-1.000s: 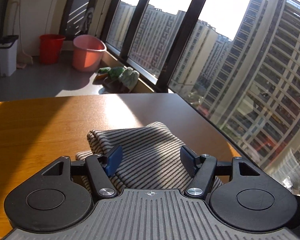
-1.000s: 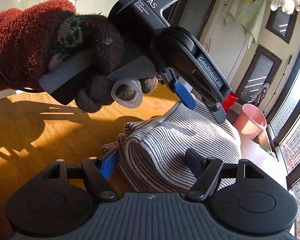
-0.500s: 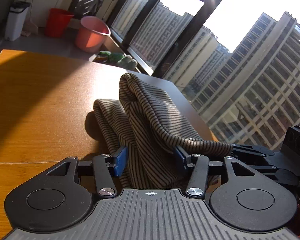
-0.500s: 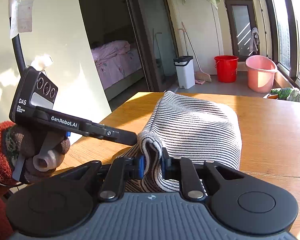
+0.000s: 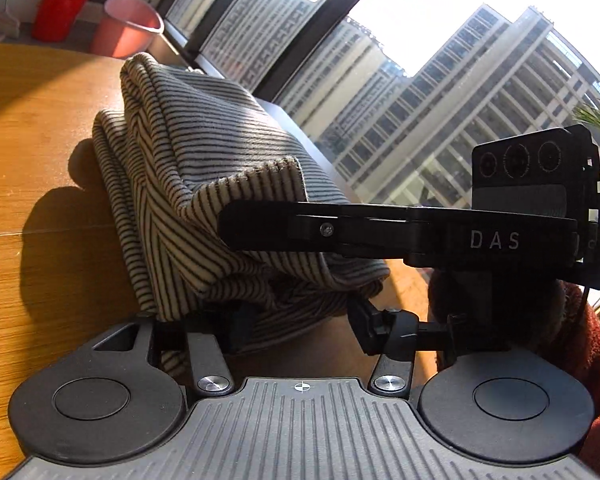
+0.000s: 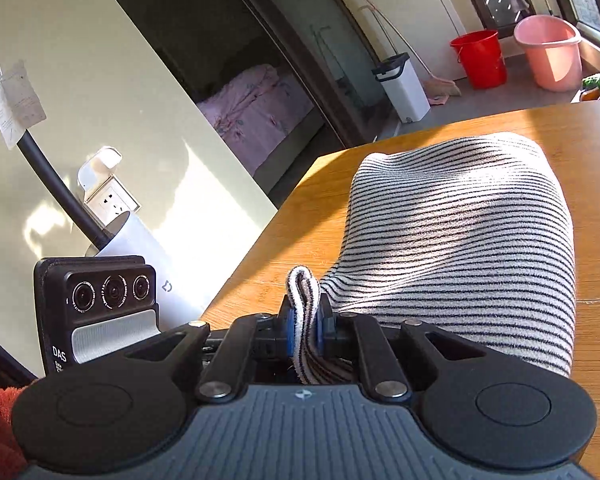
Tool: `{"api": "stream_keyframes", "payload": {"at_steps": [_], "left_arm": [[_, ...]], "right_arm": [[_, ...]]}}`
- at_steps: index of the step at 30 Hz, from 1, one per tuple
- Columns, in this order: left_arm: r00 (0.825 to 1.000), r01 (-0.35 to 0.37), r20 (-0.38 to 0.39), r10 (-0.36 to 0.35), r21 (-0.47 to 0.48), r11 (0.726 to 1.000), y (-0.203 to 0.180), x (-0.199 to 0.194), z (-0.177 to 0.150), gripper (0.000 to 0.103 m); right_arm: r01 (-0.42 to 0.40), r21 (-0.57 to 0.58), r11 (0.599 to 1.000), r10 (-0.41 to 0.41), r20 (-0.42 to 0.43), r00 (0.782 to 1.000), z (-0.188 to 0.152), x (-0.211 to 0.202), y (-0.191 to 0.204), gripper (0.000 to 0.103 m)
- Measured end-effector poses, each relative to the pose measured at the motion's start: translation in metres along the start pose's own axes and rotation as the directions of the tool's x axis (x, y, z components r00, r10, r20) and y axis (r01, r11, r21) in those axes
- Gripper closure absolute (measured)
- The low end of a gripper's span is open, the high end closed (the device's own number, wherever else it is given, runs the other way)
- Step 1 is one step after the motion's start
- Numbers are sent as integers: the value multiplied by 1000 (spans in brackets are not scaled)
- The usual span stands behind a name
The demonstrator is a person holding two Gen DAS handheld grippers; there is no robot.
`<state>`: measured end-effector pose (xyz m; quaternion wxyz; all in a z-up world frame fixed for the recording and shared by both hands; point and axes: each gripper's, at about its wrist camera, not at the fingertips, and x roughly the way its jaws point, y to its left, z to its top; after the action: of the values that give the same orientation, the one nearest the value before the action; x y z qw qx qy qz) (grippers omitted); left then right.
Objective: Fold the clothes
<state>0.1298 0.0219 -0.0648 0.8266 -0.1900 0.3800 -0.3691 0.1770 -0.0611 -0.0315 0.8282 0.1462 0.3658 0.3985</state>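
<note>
A folded white garment with thin dark stripes (image 5: 204, 152) lies bunched on the wooden table (image 5: 32, 184); it also shows in the right wrist view (image 6: 460, 232). My right gripper (image 6: 303, 330) is shut on a doubled edge of the garment at its near left corner. In the left wrist view the right gripper's black body (image 5: 400, 232) reaches in from the right across the cloth. My left gripper (image 5: 300, 320) is open, its fingers wide apart, with the garment's near edge draped over the left finger and between the jaws.
A pink tub (image 5: 128, 28) and a red bucket (image 5: 58, 10) stand on the floor beyond the table, by a white bin (image 6: 404, 84). Large windows run along the table's right side in the left wrist view. The table's left edge (image 6: 260, 240) is near the right gripper.
My left gripper, closed in on the cloth half a second ago, has opened wide. My right gripper stays shut on the garment's edge and has tilted and shifted towards the left gripper.
</note>
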Motion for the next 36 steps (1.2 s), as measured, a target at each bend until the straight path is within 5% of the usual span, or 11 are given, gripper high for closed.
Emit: {"api": "stream_keyframes", "payload": {"at_steps": [6,13,18,20,23,28,31,34,36], "left_arm": [[1000,-13,-4,14,66,998,-4,-33,-6,34],[989,-77,125,73,31,997,16,-95,3,27],[969,-91,225,105,-71,993,31,-110,35,27],[975,-103,191,113,-62,993,28,-89,48,27],[984,-119,129,124,-42,992,23,-52,68,30],[979,-204,17,204,88,975,15,1,73,33],[977,-214,5,215,118,970,16,7,71,33],[979,-203,7,203,102,974,22,6,70,30],[981,-193,14,193,87,977,28,8,68,27]], "right_arm": [[73,-174,982,-76,-12,997,-10,13,21,93],[109,-225,968,-107,23,994,-17,14,30,93],[200,-405,892,-199,46,979,-27,27,56,93],[236,-481,845,-237,60,970,-33,33,68,92],[276,-573,772,-280,84,956,-45,42,84,79],[245,-698,673,-259,88,962,-63,35,101,26],[140,-619,773,-158,27,987,-50,-6,85,16],[164,-383,909,-146,75,986,-24,-57,43,3],[195,-178,965,-171,139,975,-10,-84,12,1]]}}
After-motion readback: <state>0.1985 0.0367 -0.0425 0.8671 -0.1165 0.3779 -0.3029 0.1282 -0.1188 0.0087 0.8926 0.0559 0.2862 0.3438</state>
